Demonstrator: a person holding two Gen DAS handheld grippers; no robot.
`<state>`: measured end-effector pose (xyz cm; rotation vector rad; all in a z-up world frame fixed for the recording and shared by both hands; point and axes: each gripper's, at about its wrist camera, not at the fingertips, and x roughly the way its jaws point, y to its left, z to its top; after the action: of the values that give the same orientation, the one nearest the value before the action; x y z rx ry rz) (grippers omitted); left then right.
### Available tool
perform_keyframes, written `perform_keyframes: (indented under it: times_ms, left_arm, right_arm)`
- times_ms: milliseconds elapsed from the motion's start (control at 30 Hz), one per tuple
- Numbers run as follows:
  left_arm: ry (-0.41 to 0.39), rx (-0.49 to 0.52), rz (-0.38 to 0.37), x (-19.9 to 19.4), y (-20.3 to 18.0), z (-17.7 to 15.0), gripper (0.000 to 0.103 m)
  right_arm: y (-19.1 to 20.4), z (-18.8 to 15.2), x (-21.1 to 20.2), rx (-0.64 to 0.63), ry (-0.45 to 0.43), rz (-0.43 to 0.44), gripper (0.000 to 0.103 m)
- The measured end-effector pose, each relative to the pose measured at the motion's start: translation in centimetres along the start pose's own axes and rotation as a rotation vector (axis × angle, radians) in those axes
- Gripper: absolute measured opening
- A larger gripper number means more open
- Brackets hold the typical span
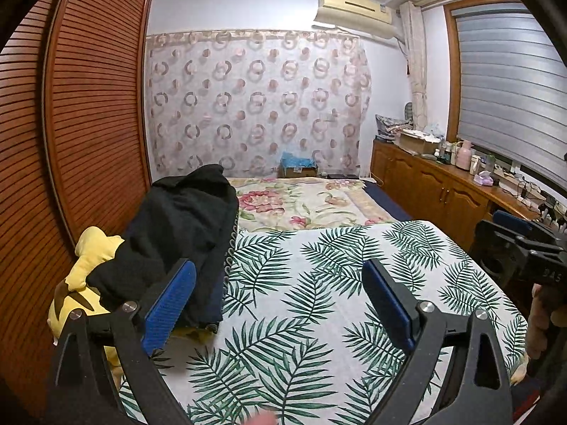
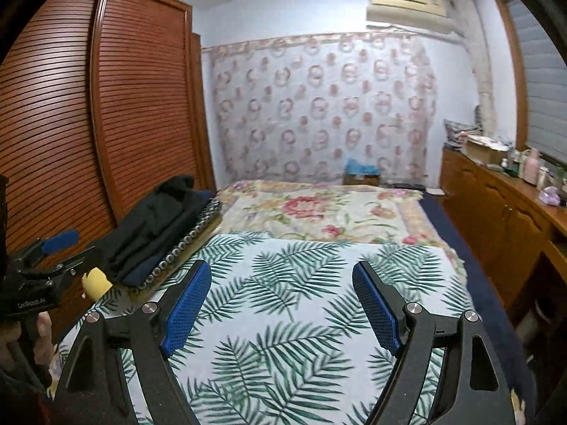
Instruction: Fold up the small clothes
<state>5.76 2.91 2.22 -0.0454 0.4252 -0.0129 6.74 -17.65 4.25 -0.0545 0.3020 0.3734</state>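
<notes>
A pile of dark folded clothes lies at the left edge of the bed, partly on a yellow plush toy; the pile also shows in the right wrist view. My left gripper is open and empty, held above the white leaf-print cloth, its left finger close to the pile. My right gripper is open and empty above the same cloth. The right gripper also shows at the right edge of the left wrist view, and the left gripper at the left edge of the right wrist view.
A floral blanket covers the far half of the bed. A slatted wooden wardrobe stands close on the left. A wooden cabinet with bottles and boxes runs along the right under a window. A cardboard box sits beyond the bed.
</notes>
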Motion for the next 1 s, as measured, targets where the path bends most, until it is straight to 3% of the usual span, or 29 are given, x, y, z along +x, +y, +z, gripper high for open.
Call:
perform_keyframes:
  times_ms: [333,1000]
  left_arm:
    - [-0.006,0.003,-0.001,-0.4,-0.5,-0.1,0.095]
    - [-0.014,-0.002,0.003,-0.7,-0.2,0.1,0.095]
  right_arm:
    - [1.7,-1.8,-0.3,0.021,-0.023,-0.021,0.083]
    - [-0.3,-2.7,-1.3,0.026,-0.027,-0.039,0.083]
